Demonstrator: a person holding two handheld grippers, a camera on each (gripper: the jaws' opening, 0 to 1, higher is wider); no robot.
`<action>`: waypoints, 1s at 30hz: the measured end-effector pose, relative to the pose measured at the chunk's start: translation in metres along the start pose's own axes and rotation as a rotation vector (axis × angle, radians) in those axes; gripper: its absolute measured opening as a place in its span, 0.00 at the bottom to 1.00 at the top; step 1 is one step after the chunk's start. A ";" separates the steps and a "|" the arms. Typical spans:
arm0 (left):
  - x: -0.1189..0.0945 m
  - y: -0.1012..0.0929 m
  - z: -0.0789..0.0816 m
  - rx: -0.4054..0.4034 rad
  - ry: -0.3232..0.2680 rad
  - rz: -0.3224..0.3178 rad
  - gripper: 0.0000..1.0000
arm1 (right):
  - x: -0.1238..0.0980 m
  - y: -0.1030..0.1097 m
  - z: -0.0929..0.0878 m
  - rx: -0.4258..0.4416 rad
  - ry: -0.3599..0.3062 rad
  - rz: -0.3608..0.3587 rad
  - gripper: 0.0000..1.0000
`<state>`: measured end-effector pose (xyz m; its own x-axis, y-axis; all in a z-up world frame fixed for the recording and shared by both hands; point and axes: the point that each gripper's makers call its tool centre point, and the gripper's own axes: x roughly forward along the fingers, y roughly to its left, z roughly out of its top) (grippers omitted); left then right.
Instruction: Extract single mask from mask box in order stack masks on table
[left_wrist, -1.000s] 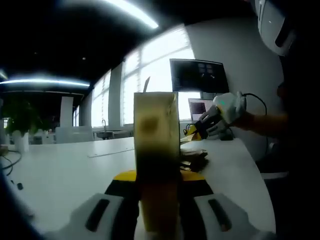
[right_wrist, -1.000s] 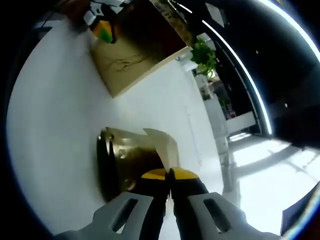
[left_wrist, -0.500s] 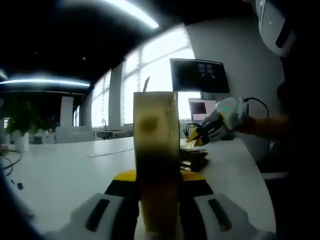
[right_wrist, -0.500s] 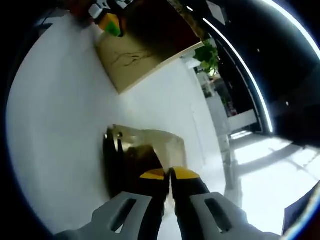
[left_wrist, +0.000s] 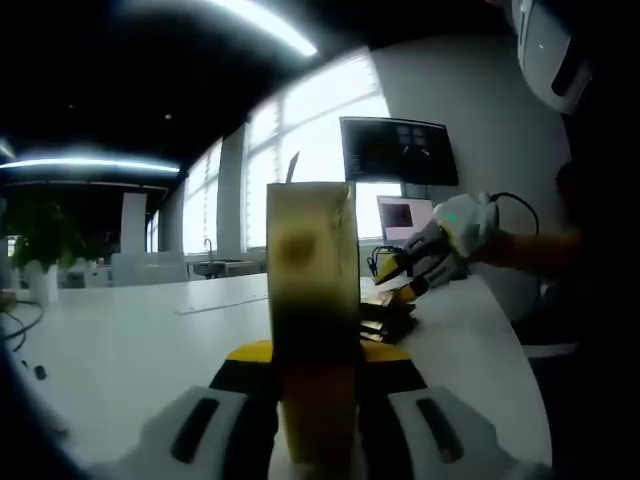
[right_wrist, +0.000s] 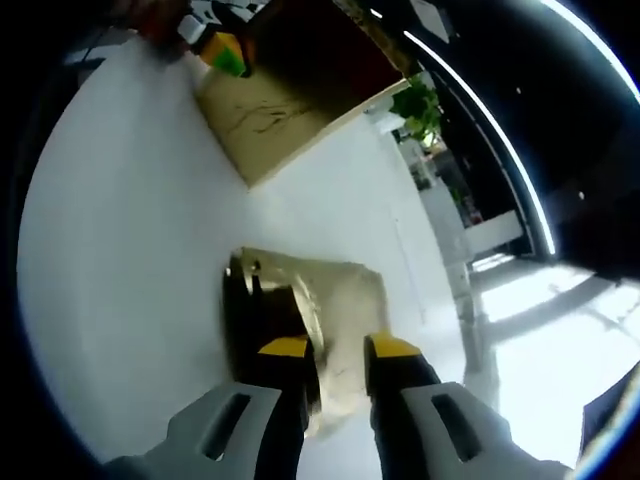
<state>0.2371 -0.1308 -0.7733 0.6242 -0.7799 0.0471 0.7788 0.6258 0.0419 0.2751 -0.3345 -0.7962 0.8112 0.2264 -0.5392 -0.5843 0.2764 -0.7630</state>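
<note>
Jaws of left gripper (left_wrist: 318, 400) sit clenched on the mask box (left_wrist: 312, 300), holding it upright on the white table (left_wrist: 120, 350); the box is nearest the lens in left gripper view, w/ a flap poking up at its top. Right gripper (right_wrist: 338, 352) has its jaws parted, released, hovering just over the mask stack (right_wrist: 300, 330) lying flat on the table in right gripper view; top mask looks pale, darker ones show at the stack's left edge. Further off in that view the box shows again, tan side face up-frame, left gripper at its corner. In left gripper view the right gripper shows beyond the box, over the same stack. Step, by my read: drop-off of one mask onto the stack is done. Next move prob. calls for lifting right gripper clear w/o dragging the top mask, then going to the box opening for another single mask while left keeps the box steady.
</note>
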 end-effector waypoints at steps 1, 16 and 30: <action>0.000 0.000 0.000 0.001 0.000 0.000 0.31 | -0.001 0.000 0.000 0.013 -0.002 0.002 0.18; 0.000 0.000 0.000 0.002 0.001 -0.001 0.31 | -0.016 0.013 0.001 0.236 -0.090 0.079 0.24; 0.000 0.000 0.000 0.002 0.000 -0.003 0.31 | -0.048 -0.022 0.010 0.582 -0.368 0.071 0.26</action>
<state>0.2369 -0.1313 -0.7731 0.6217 -0.7819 0.0467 0.7807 0.6234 0.0439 0.2490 -0.3419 -0.7500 0.7697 0.5363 -0.3462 -0.6369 0.6820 -0.3595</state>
